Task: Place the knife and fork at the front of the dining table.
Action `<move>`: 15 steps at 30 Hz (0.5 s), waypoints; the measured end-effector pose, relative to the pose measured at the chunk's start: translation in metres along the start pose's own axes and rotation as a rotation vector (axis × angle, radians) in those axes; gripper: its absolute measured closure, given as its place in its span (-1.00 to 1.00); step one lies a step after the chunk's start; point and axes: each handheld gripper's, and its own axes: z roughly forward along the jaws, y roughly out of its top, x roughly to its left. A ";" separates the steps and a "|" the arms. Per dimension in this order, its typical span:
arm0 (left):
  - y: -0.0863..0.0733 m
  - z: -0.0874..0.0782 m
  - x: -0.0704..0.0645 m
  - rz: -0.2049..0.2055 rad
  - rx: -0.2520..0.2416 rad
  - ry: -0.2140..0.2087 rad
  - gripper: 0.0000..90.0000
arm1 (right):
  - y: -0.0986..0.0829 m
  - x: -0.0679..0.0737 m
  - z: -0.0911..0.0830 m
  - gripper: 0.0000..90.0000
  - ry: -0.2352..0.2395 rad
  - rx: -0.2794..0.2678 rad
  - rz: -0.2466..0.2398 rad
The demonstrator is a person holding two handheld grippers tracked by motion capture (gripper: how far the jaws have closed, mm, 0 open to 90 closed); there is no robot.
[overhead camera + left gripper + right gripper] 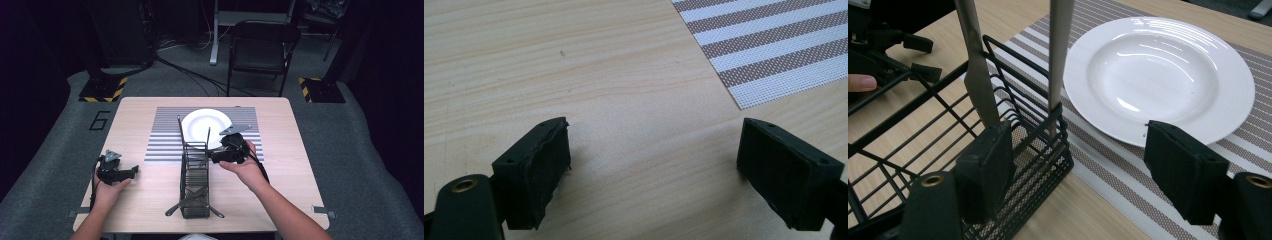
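A black wire cutlery basket [195, 182] stands on the wooden table [140, 195], its far end on a striped placemat [162, 140]. A white plate [206, 126] lies on the mat just beyond it. My right gripper [213, 156] is open at the basket's far right corner. In the right gripper view its left jaw is by the basket [1013, 125], its right jaw in front of the plate [1158, 75]. Two upright utensil handles [1060, 50] lean in the basket. My left gripper [133, 171] is open and empty over bare wood [624, 100].
More cutlery [192, 199] lies crossed in the basket's near end. The placemat corner [774, 45] is beyond the left gripper's jaws. A folding chair [262, 47] stands behind the table. The left gripper [878, 45] sits behind the basket in the right gripper view.
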 end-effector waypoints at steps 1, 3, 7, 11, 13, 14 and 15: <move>0.000 0.000 0.000 0.000 0.000 -0.001 -0.70 | 0.001 0.000 0.002 -0.33 0.004 -0.007 -0.012; 0.000 0.000 0.000 -0.001 0.000 0.000 -0.70 | 0.003 0.002 0.003 -0.31 0.004 -0.006 -0.008; 0.000 0.000 0.000 0.004 -0.002 -0.003 -0.70 | 0.008 0.003 0.009 -0.19 0.000 -0.009 -0.015; 0.000 0.000 0.000 0.006 0.000 -0.007 -0.70 | 0.011 0.003 0.012 -0.03 0.002 -0.019 -0.009; 0.000 0.000 0.000 0.006 0.000 -0.007 -0.70 | 0.012 0.004 0.014 0.04 0.003 -0.017 -0.006; 0.000 0.000 0.000 0.006 0.000 -0.007 -0.70 | 0.012 0.004 0.014 0.04 0.003 -0.017 -0.006; 0.000 0.000 0.000 0.006 0.001 -0.007 -0.70 | 0.013 0.005 0.016 0.10 0.007 -0.014 -0.015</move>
